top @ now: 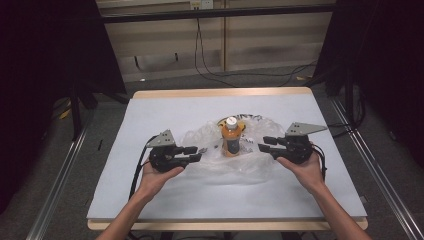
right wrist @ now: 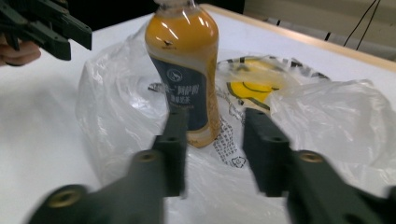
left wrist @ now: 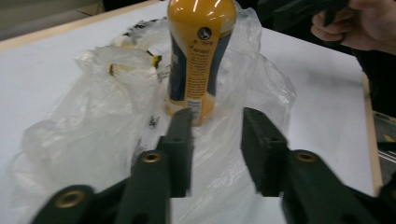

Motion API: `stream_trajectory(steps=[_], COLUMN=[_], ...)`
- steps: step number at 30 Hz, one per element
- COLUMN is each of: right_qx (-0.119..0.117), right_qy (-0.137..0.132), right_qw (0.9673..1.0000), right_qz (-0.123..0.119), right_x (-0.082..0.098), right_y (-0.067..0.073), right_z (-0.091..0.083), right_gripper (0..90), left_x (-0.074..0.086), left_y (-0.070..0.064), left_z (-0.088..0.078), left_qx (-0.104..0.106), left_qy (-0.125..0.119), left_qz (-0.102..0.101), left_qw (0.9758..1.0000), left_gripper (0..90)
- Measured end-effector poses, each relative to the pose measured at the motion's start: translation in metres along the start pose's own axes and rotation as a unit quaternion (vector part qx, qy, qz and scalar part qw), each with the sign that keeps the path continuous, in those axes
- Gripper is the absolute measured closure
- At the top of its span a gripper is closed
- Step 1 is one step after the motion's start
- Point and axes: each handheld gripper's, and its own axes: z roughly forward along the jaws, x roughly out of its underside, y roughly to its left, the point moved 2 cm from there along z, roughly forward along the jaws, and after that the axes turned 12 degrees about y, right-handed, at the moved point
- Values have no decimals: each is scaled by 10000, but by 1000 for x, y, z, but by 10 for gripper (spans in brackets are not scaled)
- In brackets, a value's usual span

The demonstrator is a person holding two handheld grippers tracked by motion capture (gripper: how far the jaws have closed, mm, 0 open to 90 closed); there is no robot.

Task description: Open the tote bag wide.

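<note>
White sheeting covers the table, which has a wooden edge and stands in a dim room with a cable trailing along the floor behind it. Near the middle of the table an orange bottle with a white cap stands upright on a crumpled clear plastic bag that spreads out flat around it. Seen from the high view, the left gripper lies at the bag's left edge and the right gripper at its right edge, each held in a hand and each pointing inward at the bottle from opposite sides, with the bottle between them and apart from both. That view gives the cap and the whole layout, which the closer views cut off. The left gripper view adds the dark blue label panel on the bottle with small print, and shows this gripper's jaws parted with nothing between them, the bag lying beneath and the bottle's base just beyond the tips. The right gripper view shows the label's other face with pale lettering on the bottle, a yellow and black print on the bag behind it, and jaws likewise released and empty, short of the bottle.
</note>
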Motion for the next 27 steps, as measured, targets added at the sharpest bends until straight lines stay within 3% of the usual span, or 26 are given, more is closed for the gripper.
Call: stream_trajectory(steps=[1,2,3,5,8,12,16,20,23,24,25,27], right_qx=[0,3,89,128,412,500,327,338,410,494,592,692], right_qy=[0,-63,-128,-308,-441,-704,-776,-777,-810,-790,-743,-696], right_qw=[10000,10000,9999,9994,9981,9960,9956,9951,9940,9934,9933,9922], right_qz=[0,31,46,62,160,209,417,502,615,674,660,765], right_x=[0,1,2,4,6,12,23,31,40,43,46,52], right_y=[0,2,3,6,10,14,14,16,16,16,16,17], right_z=[0,-3,-5,-10,-16,-25,-32,-38,-45,-47,-49,-53], right_gripper=[547,497,450,343,133,25,23,15,25,25,19,19], left_x=[0,2,4,6,8,14,26,34,39,40,41,45], left_y=[0,0,0,2,3,3,3,3,-1,-1,-3,-6], left_z=[0,-2,-4,-8,-12,-21,-28,-35,-43,-44,-47,-50], left_qx=[0,-64,-147,-223,-462,-618,-674,-779,-970,-888,-1024,-1043], left_qy=[0,-43,-92,-127,-180,-318,-384,-547,-595,-672,-611,-609], left_qz=[0,9,-18,-61,-169,-260,-458,-432,-457,-441,-499,-472], left_qw=[10000,10000,9998,9997,9986,9972,9959,9945,9925,9928,9916,9916], left_gripper=[569,569,512,423,262,122,79,60,51,50,46,41])
